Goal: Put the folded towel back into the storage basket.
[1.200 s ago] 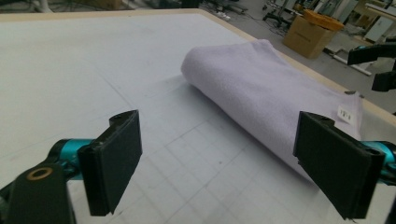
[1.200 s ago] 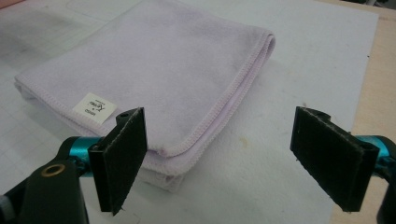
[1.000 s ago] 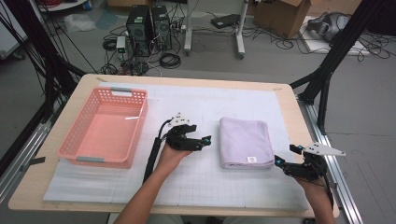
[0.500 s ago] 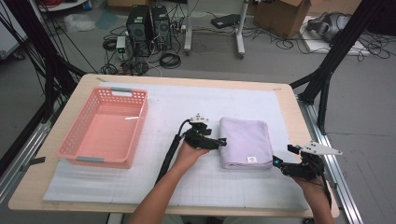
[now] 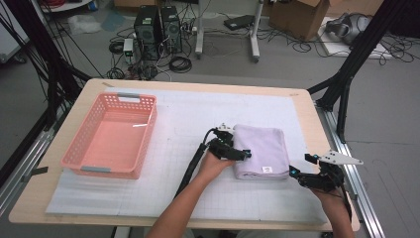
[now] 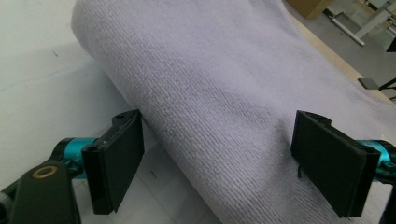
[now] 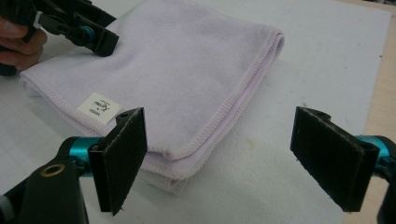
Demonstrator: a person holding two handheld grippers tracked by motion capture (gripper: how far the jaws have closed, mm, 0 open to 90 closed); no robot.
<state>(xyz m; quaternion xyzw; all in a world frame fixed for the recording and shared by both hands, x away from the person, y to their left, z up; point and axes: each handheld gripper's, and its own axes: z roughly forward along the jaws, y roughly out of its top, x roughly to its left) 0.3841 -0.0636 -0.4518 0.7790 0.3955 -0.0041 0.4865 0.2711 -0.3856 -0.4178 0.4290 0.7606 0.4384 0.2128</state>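
High view: left claw (image 5: 243, 154) at towel (image 5: 265, 148) edge.

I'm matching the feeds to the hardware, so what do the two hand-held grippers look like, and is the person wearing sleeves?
Both are black. The left hand-held gripper trails a thick black cable along the forearm. The right hand-held gripper carries a grey three-cornered plate on top. Each has flat rectangular black pads on teal mounts, with a brass-coloured ring near the base. The forearms are bare: no sleeves or gloves in view.
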